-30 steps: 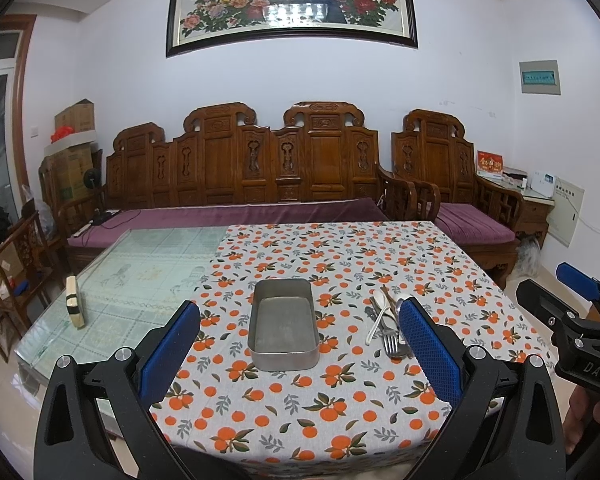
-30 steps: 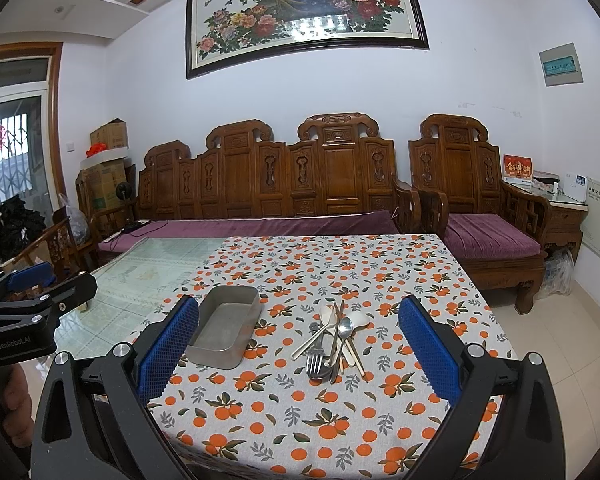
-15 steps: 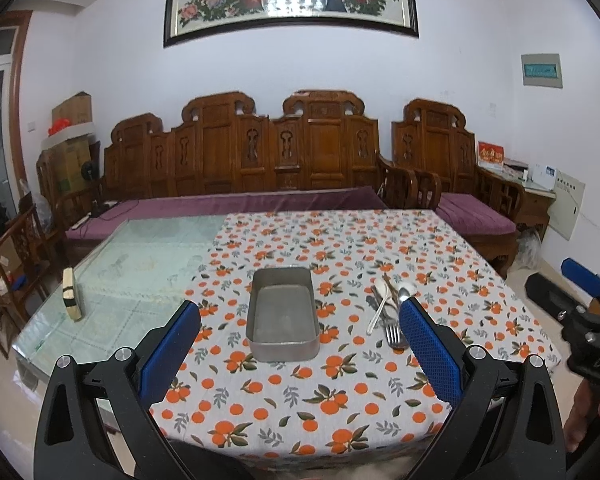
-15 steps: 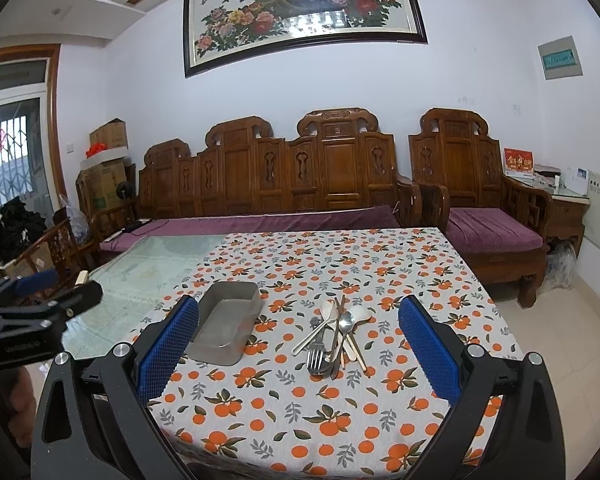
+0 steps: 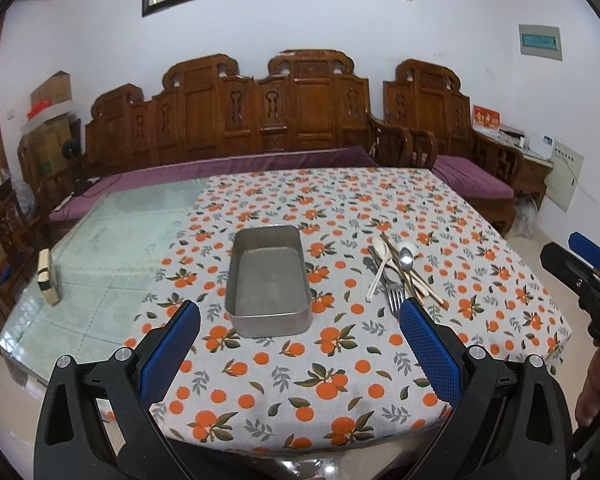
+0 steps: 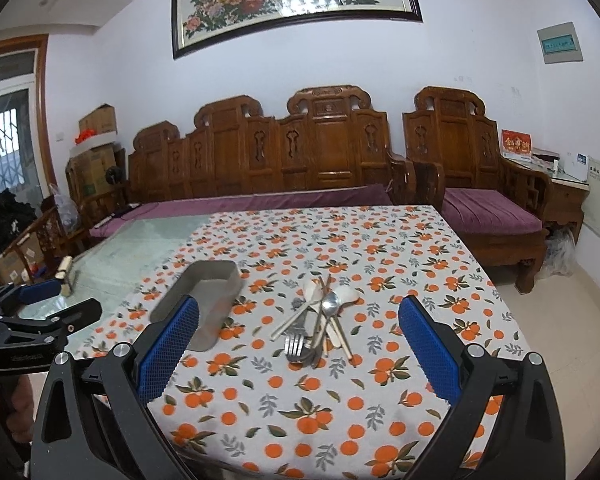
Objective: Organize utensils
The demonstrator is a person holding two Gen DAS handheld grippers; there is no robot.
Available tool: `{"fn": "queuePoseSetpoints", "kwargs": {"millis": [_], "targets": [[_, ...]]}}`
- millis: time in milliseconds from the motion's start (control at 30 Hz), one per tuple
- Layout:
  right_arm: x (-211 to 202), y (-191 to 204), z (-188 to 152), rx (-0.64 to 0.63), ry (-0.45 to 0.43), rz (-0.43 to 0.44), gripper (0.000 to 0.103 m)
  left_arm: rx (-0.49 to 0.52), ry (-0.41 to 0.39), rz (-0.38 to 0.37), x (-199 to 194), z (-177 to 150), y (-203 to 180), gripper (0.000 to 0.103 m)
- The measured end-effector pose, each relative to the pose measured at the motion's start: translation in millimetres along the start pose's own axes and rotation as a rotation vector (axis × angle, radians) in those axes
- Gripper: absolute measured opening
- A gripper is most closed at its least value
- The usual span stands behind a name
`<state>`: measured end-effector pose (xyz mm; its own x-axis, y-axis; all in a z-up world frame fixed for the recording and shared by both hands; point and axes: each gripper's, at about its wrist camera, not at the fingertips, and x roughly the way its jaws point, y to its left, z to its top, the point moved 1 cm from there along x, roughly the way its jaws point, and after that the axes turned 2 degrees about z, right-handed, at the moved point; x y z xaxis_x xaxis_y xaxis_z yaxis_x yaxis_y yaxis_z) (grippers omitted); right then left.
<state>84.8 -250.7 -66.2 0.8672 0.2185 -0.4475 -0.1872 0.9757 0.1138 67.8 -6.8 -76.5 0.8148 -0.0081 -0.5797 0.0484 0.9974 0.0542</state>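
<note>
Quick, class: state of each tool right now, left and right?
Left tool: open, holding nothing.
Right tool: open, holding nothing.

Black gripper [image 5: 299,344], blue textured pads [image 5: 429,348]

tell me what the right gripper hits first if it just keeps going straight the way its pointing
Probably the pile of utensils. The right gripper is open and empty, and the pile lies centred between its fingers on the tablecloth. Depth is unclear, so it might touch the cloth just short of the pile.
</note>
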Motion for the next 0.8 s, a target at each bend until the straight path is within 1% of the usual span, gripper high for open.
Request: {"fn": "queuePoseSetpoints", "kwargs": {"millis": [100,167,233,333,467,533,633,800], "targets": [[14.7,-7.4,-2.8,-0.005,0.026,-0.002,0.092,0.023,0.017,-0.010,14.4,-1.2,-6.2,0.097],[24.9,-13.1,-4.0,-0.008,0.042,0.002,0.082,0.038,0.030,-0.026,25.7,-0.7,-11.0,0.097],[35.9,-20.9,-4.3,-0.005,0.061,-0.002,0.076,0.050,0.034,-0.037,33.2,0.3,-15.0,0.097],[52.2,-30.9,-4.1,-0.006,0.082,0.001,0.071,0.066,0.043,-0.073,48.6,3.8,-22.2,0.097],[77.9,-45.7,-3.4,0.002,0.118,0.010,0.058,0.089,0.062,-0.110,69.9,7.8,-31.7,0.096],[93.2,-53.0,-2.9,0.006,0.137,0.015,0.054,0.109,0.073,-0.130,82.4,9.8,-38.5,0.096],[118.6,-63.0,-4.3,0.009,0.165,0.019,0.051,0.125,0.091,-0.151,98.4,10.7,-46.5,0.096],[163.6,-77.9,-14.0,0.036,0.229,0.058,0.048,0.150,0.124,-0.184,128.7,12.2,-58.8,0.096]]}}
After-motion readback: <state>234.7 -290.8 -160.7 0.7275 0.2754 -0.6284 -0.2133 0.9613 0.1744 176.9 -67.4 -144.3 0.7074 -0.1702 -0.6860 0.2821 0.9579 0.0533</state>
